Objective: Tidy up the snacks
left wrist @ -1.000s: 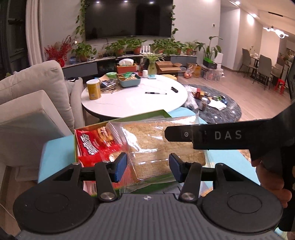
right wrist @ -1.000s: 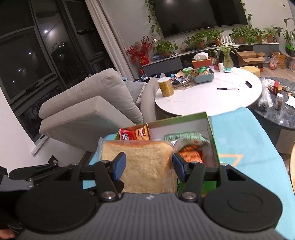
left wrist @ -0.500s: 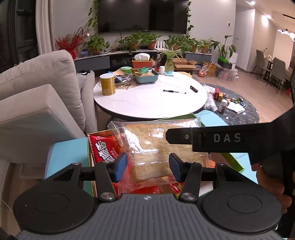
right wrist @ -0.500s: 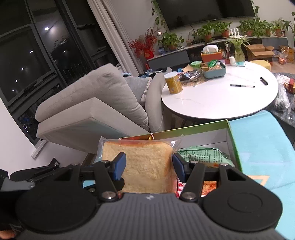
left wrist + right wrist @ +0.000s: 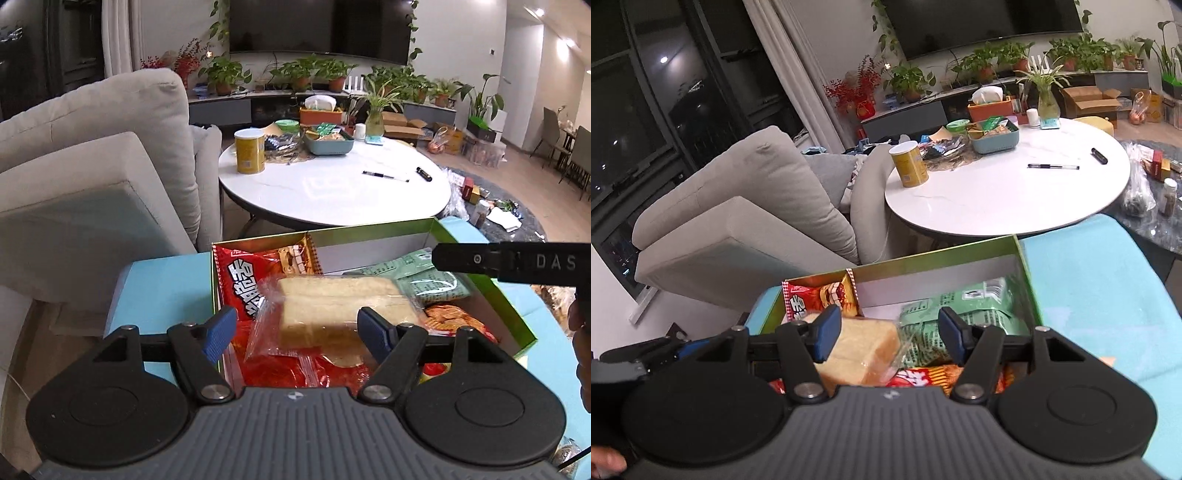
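Lying in the green box (image 5: 484,291), the bagged bread (image 5: 332,310) rests on a red snack packet (image 5: 243,284) beside a green packet (image 5: 975,306). The left gripper (image 5: 297,334) is opening, pads clear of the bag between them. The right gripper (image 5: 890,338) shows the loaf at its left pad; whether it grips is unclear. The box sits on a turquoise surface (image 5: 1089,288); beyond stand a white round table (image 5: 332,192) and grey sofa (image 5: 92,155). The box's near end is hidden.

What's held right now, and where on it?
Nothing, apparently. The bread lies in the box. The left gripper has its jaws opening, pads clear of it. The right gripper has one pad beside the bread's end, the other off it.
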A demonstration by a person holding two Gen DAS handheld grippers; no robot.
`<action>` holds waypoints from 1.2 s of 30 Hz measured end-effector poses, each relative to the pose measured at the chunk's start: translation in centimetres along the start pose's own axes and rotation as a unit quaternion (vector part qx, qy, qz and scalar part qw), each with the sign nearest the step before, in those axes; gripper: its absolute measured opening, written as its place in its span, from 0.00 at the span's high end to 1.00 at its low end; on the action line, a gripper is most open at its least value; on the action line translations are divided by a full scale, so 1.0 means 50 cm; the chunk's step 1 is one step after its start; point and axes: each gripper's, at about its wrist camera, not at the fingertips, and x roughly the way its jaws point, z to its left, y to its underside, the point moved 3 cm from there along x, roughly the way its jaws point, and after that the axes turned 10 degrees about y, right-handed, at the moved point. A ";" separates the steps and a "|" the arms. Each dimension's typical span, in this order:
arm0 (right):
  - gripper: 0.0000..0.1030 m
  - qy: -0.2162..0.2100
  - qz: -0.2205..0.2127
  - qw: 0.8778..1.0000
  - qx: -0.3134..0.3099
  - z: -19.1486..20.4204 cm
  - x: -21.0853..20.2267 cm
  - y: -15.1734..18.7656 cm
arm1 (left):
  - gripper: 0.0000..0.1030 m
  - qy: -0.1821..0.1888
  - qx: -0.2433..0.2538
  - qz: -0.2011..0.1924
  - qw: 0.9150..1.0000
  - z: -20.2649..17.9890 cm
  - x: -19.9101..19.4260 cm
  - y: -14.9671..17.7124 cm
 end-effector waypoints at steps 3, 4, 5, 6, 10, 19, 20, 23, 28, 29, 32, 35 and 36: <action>0.45 -0.003 -0.005 1.000 -0.006 0.007 -0.023 0.003 | 0.29 -0.003 0.006 -0.006 1.000 -0.012 -0.021 0.005; 0.45 -0.007 -0.004 1.000 -0.006 0.009 -0.032 0.003 | 0.29 -0.002 0.008 -0.007 1.000 -0.017 -0.026 0.004; 0.45 -0.011 -0.004 1.000 -0.006 0.013 -0.036 0.002 | 0.29 -0.001 0.009 -0.008 1.000 -0.023 -0.033 0.005; 0.45 -0.015 -0.004 1.000 -0.007 0.016 -0.046 0.003 | 0.28 -0.001 0.010 -0.009 1.000 -0.026 -0.041 0.006; 0.45 -0.025 -0.011 1.000 -0.009 0.027 -0.081 0.003 | 0.26 -0.004 0.012 -0.017 1.000 -0.037 -0.077 0.009; 0.43 -0.033 -0.020 0.999 -0.008 0.040 -0.167 0.019 | 0.25 -0.004 0.008 -0.017 1.000 -0.060 -0.147 0.058; 0.43 -0.035 -0.020 0.999 -0.007 0.041 -0.175 0.020 | 0.25 -0.004 0.007 -0.018 1.000 -0.062 -0.157 0.063; 0.43 -0.040 -0.028 0.999 -0.005 0.045 -0.204 0.025 | 0.25 -0.009 0.009 -0.024 1.000 -0.068 -0.186 0.072; 0.43 -0.046 -0.036 0.998 -0.001 0.048 -0.242 0.037 | 0.24 -0.013 0.014 -0.029 0.999 -0.079 -0.227 0.092; 0.43 -0.048 -0.035 0.998 0.001 0.046 -0.245 0.039 | 0.23 -0.013 0.014 -0.028 0.999 -0.080 -0.231 0.095; 0.43 -0.052 -0.024 0.998 0.005 0.045 -0.250 0.055 | 0.23 -0.012 0.016 -0.026 0.999 -0.088 -0.248 0.118; 0.43 -0.050 -0.010 0.999 0.001 0.051 -0.257 0.080 | 0.23 -0.012 0.011 -0.022 1.000 -0.089 -0.260 0.142; 0.43 -0.048 -0.007 0.999 -0.002 0.052 -0.261 0.090 | 0.23 -0.012 0.010 -0.020 1.000 -0.089 -0.264 0.151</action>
